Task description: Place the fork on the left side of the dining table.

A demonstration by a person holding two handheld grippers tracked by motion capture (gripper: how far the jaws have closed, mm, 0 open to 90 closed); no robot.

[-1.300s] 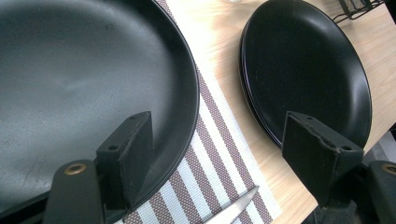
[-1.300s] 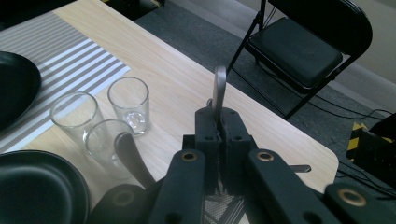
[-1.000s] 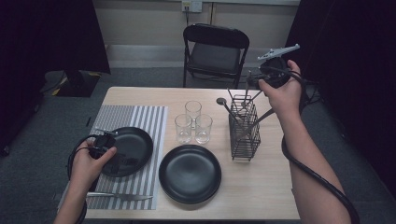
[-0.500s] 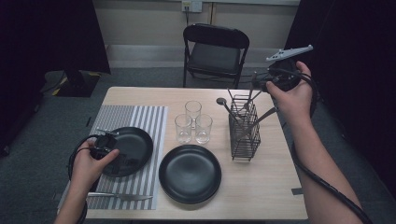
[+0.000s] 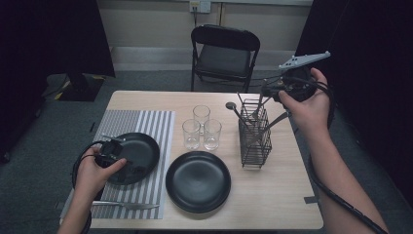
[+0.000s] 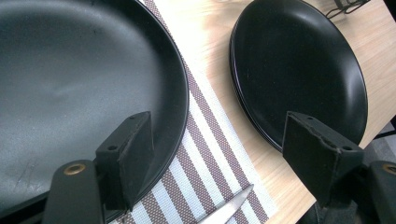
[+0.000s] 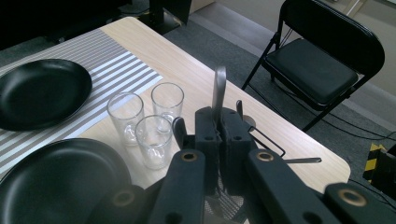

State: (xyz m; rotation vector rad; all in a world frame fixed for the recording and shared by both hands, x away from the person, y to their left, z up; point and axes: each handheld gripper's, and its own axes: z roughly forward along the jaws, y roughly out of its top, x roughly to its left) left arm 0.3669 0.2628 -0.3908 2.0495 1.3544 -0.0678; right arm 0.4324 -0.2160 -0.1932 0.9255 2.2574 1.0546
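A wooden table (image 5: 287, 195) is seen below both grippers, with a striped placemat (image 5: 151, 122) and a black plate (image 6: 70, 79) under the left gripper (image 6: 219, 154), whose jaws are held wide apart with nothing between them. The right gripper (image 7: 218, 135) is raised above a wire cutlery holder (image 5: 255, 141), and its jaws are closed on the flat handle of a metal utensil (image 7: 218, 91). Three drinking glasses (image 7: 144, 123) are placed just beyond this gripper.
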